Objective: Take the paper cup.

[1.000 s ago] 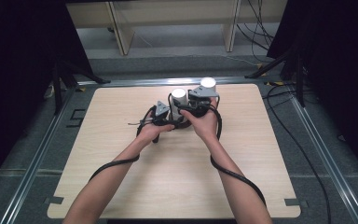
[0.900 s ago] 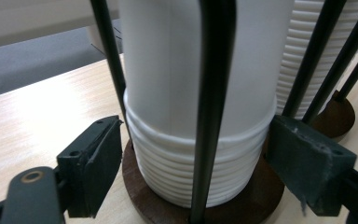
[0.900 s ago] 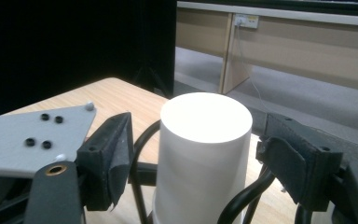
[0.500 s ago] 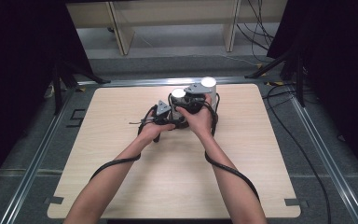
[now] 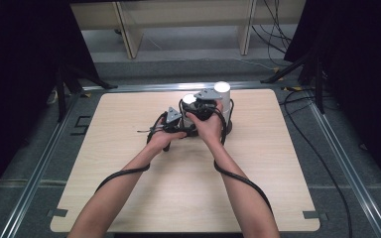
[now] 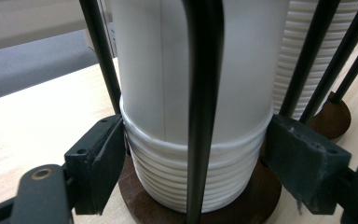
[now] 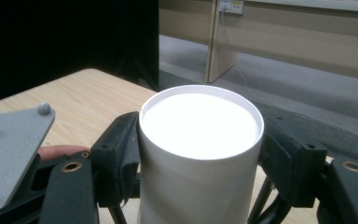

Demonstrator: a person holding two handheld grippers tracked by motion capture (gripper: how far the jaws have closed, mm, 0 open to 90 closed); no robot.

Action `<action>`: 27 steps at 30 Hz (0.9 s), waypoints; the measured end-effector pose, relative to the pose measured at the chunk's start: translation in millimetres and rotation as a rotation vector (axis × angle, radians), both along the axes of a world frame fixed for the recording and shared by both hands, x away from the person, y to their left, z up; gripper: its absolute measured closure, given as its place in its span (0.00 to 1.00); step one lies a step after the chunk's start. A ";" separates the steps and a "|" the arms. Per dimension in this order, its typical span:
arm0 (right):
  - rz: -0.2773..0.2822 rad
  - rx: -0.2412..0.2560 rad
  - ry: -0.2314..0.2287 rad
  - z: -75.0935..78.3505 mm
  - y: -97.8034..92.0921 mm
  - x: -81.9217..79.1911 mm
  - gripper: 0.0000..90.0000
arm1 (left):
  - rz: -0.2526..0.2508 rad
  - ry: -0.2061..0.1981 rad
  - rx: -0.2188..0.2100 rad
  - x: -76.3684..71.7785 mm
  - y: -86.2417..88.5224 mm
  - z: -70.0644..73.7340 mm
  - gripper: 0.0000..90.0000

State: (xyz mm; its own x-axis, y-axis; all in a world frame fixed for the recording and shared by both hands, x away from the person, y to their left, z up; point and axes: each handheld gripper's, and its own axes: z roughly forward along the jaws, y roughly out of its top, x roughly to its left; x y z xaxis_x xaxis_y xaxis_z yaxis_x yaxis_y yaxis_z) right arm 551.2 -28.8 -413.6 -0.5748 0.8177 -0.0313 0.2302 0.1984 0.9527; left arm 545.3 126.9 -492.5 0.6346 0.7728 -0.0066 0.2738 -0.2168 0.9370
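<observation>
Far centre of the table (image 5: 129,198): left gripper (image 6: 196,154) pinches a stack of white paper cups (image 6: 191,177) inside a black wire rack (image 6: 203,93); right gripper (image 7: 200,154) clamps the top cup (image 7: 200,140), empty.

the cup stack (image 6: 196,116) ran off the left gripper view's top edge; a black rod (image 6: 204,107) hid its middle, and hands covered the holder's base (image 5: 226,127) from above

No text, label or number is legible (cups plain white).
</observation>
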 end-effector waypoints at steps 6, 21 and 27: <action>-0.015 0.046 0.020 1.0 0.8 -2.7 0.38 | 0.005 0.004 0.008 -0.7 -0.2 0.4 0.23; -0.009 0.079 -0.011 10.7 -0.1 -7.4 0.39 | 0.002 0.006 0.046 -0.6 0.7 0.9 0.23; -0.007 0.084 -0.058 18.2 -1.6 -8.2 0.39 | 0.002 0.006 0.047 -1.0 0.8 0.9 0.24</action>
State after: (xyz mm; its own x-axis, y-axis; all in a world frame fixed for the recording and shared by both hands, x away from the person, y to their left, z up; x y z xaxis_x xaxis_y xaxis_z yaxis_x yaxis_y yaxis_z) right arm 543.0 -30.3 -395.3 -0.5680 0.8230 0.0049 0.1758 0.1155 0.9776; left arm 544.3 127.7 -491.6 0.6328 0.7739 0.0257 0.2802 -0.2598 0.9241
